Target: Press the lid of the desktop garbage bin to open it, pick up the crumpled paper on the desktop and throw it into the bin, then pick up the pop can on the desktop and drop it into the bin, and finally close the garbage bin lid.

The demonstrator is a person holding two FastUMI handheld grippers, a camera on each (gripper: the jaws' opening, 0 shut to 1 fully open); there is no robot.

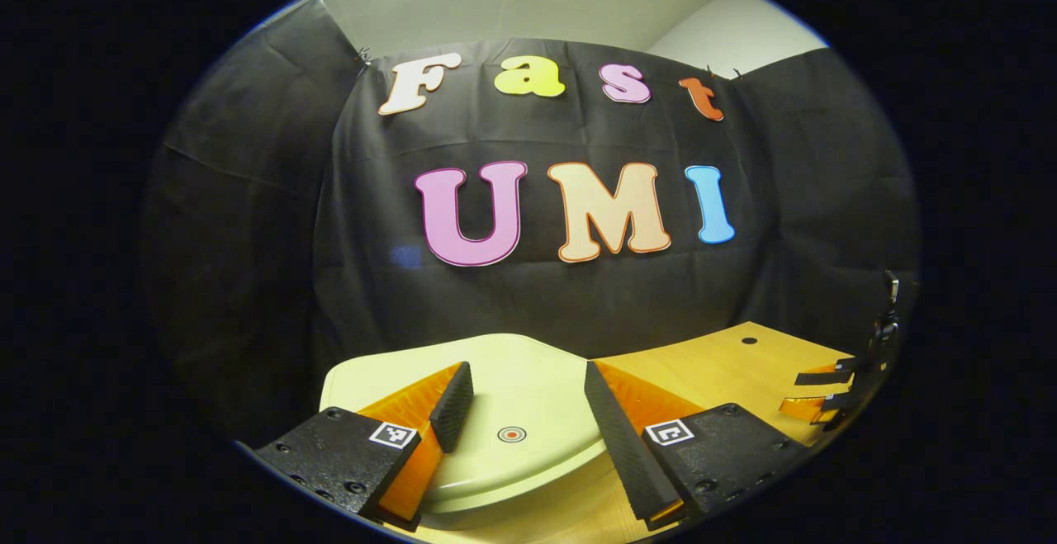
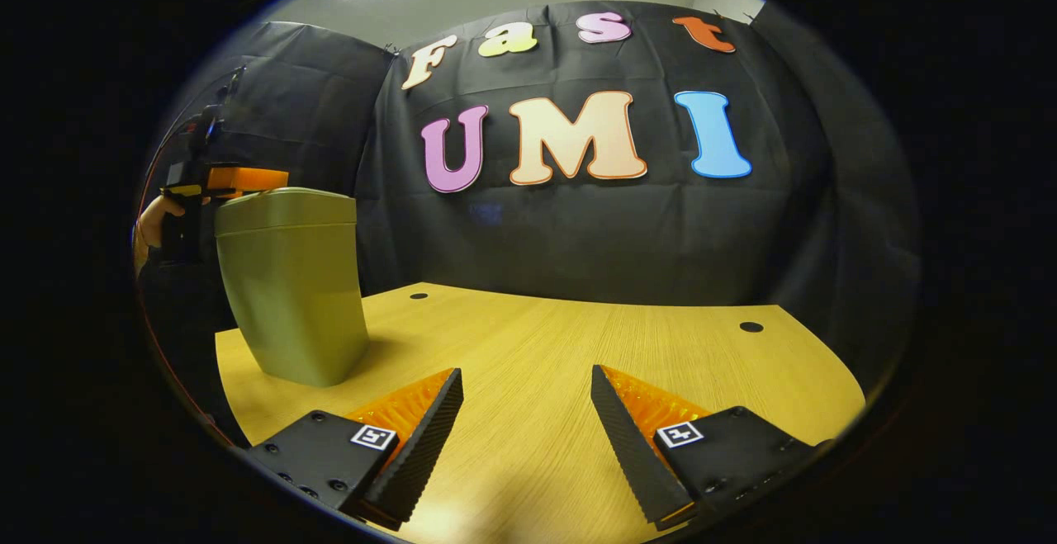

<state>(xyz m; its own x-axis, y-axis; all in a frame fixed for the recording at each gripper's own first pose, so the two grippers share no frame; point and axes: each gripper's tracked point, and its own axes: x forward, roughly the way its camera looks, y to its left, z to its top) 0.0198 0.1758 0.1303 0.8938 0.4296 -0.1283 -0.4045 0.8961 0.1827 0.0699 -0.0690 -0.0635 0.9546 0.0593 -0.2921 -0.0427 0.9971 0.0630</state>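
the left gripper (image 1: 520,408) is hovering with fingers spread over the closed bin lid (image 1: 512,395); the right gripper (image 2: 527,412) is hanging spread above the table (image 2: 578,338), well apart from the bin (image 2: 293,288).

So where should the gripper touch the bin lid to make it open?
Best guess: the small round target mark in the middle of the garbage bin lid. Come straight down from above, since the lid lies flat and closed, and the left gripper already hangs open right over it.
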